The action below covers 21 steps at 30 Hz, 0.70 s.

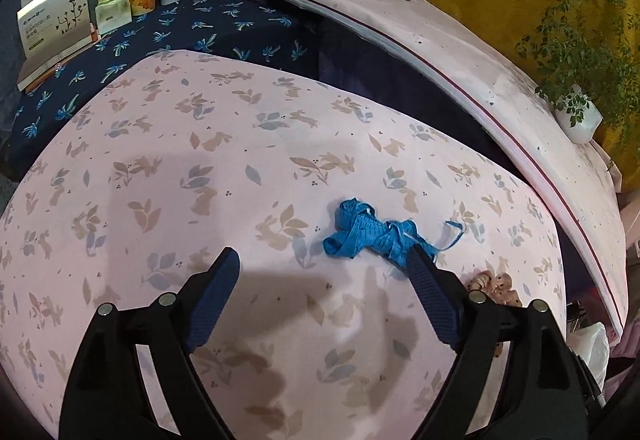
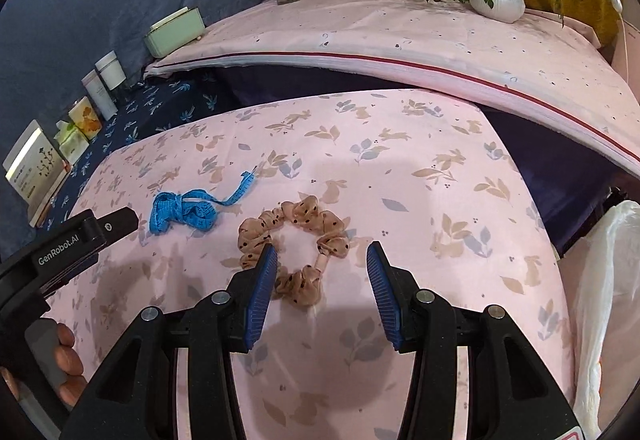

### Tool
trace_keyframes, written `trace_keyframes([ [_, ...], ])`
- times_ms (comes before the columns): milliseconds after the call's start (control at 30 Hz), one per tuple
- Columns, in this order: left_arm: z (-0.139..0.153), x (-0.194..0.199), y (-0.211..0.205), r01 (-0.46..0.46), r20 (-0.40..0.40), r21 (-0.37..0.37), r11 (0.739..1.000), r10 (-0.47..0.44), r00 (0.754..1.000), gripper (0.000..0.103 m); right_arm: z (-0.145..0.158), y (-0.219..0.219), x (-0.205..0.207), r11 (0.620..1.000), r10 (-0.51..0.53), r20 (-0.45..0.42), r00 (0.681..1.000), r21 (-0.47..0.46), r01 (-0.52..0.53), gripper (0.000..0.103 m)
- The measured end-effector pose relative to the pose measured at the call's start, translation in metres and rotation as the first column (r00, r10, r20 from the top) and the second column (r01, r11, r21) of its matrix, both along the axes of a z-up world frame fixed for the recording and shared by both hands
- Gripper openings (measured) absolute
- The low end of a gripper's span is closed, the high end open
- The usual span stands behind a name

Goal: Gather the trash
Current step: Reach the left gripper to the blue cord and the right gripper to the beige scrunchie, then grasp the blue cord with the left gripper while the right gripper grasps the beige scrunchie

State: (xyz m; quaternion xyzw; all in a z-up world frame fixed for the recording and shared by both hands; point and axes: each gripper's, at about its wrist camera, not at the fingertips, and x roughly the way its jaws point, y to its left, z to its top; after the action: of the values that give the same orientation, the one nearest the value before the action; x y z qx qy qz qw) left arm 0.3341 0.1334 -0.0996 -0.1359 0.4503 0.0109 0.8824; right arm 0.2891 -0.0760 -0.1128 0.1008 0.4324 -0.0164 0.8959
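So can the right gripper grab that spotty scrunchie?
Probably yes. The right gripper has open jaws just above the scrunchie, which lies flat on the bedsheet with nothing covering it.

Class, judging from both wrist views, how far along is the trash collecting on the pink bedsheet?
Done: nothing visibly collected. In hand: nothing; the left gripper stands open near the crumpled blue measuring tape, and the right gripper is open over the tan dotted fabric scrunchie. Left: both items still lie on the sheet; the white plastic bag waits at the bedside.
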Motion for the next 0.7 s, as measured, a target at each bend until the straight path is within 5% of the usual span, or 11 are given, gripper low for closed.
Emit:
trace_keyframes([
  [300,-0.024,0.038,-0.013,0.002,-0.034,-0.01,1.0,-0.003,0.999,0.084,-0.023,-0.002,0.025,1.0,0.001,-0.023,1.0,-0.024,-0.002,0.046],
  [500,-0.024,0.036,-0.031,0.071,-0.013,0.082,0.994,-0.07,0.997,0.054,-0.024,0.006,0.023,0.995,0.027,-0.026,0.999,-0.1,-0.03,0.042],
  [533,-0.025,0.035,-0.034,0.088,-0.012,0.082,0.993,-0.087,0.996,0.046,-0.024,0.006,0.022,0.994,0.028,-0.026,0.999,-0.105,-0.03,0.039],
  [700,-0.026,0.025,-0.043,0.122,-0.025,0.066,0.99,-0.121,0.992,0.034,-0.024,0.0,0.016,0.995,0.021,-0.035,0.999,-0.097,-0.025,0.019],
])
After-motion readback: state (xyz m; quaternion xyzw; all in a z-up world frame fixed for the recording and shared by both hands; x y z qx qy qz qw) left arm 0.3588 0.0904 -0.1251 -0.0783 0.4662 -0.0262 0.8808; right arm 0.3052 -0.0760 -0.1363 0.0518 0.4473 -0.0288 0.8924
